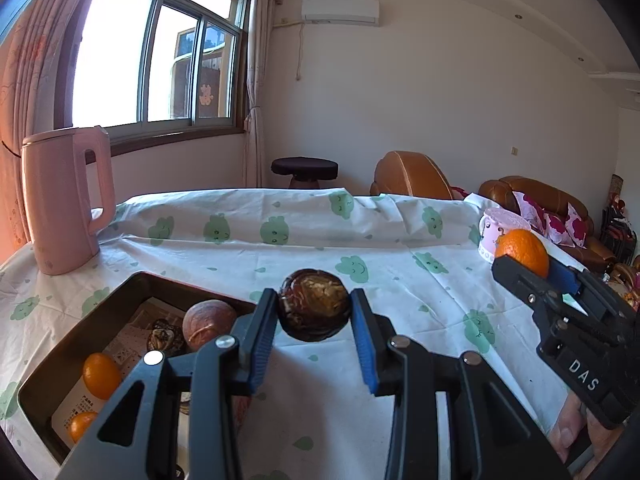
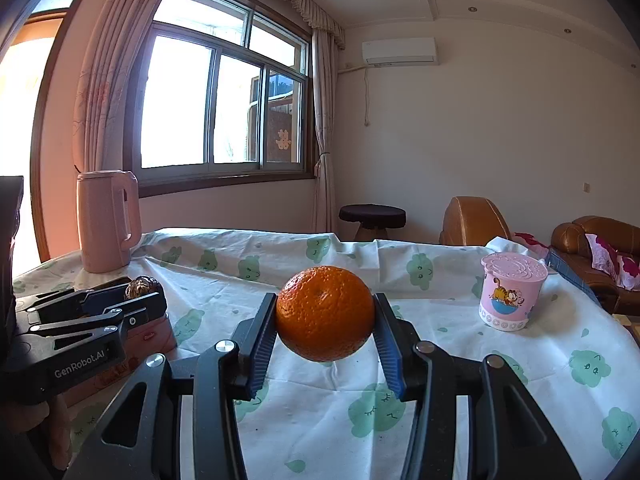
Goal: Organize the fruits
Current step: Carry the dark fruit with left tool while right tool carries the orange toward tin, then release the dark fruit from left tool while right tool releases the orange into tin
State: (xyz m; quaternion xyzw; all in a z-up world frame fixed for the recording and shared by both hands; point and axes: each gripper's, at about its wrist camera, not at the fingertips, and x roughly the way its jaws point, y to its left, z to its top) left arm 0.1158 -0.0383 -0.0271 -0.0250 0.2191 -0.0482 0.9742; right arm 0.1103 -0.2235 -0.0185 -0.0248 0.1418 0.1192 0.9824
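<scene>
My left gripper (image 1: 314, 312) is shut on a dark brown, shrivelled round fruit (image 1: 314, 304), held above the cloth just right of a dark tray (image 1: 132, 284). In the tray lie a brownish round fruit (image 1: 208, 322), another dark shrivelled fruit (image 1: 164, 338) and two small oranges (image 1: 100, 374) (image 1: 82, 426). My right gripper (image 2: 325, 320) is shut on a large orange (image 2: 325, 312), lifted over the table's middle. In the left wrist view that orange (image 1: 522, 252) shows at the right, in the right gripper (image 1: 524, 270). The left gripper (image 2: 140, 294) with its dark fruit (image 2: 140, 286) appears at the left of the right wrist view.
A pink kettle (image 1: 64, 200) stands at the table's far left corner. A pink lidded cup with a cartoon tiger (image 2: 510, 292) stands at the right. The table carries a white cloth with green cloud prints (image 2: 360, 420). Brown sofas (image 2: 592, 248) and a dark stool (image 2: 372, 218) stand beyond.
</scene>
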